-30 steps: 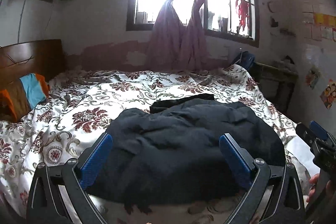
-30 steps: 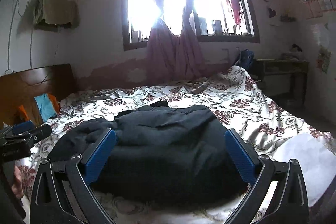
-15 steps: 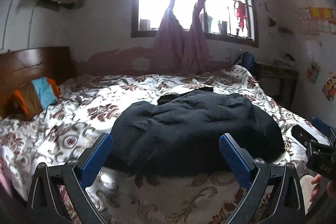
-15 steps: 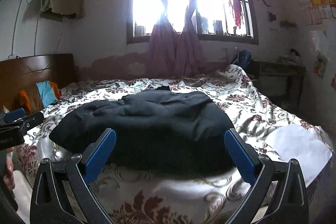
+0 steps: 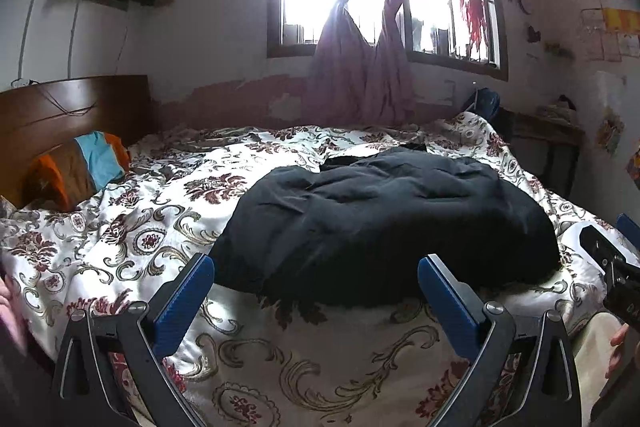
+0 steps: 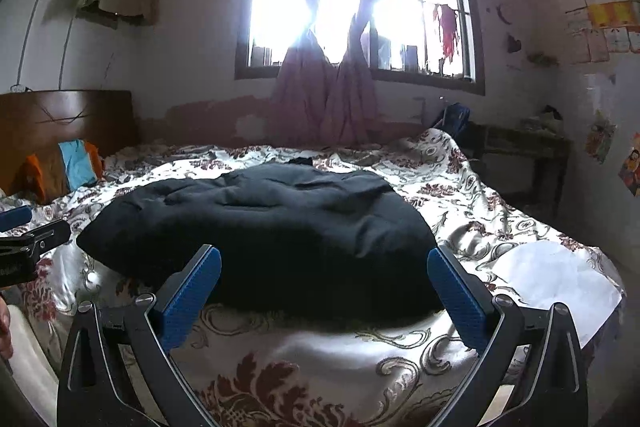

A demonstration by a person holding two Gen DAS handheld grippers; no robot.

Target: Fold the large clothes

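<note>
Dark garment [image 5: 384,223] lies in a rumpled, roughly folded heap on the bed [image 5: 132,239], toward the near edge, on the floral cover. Left tongs [image 5: 316,301] wide open, holding nothing, hanging short of the garment's near hem. Right tongs [image 6: 324,293] also wide open and empty, just short of the near edge. Garment looks thick, padded, soft and floppy, probably bulky rather than heavy; it will likely sag and slide on the shiny cover. Best hold looks like the near corners or the hem, pinching a single layer edge, one tongs per side. No containers in view; striped pillow [image 5: 80,171] by the headboard.
</note>
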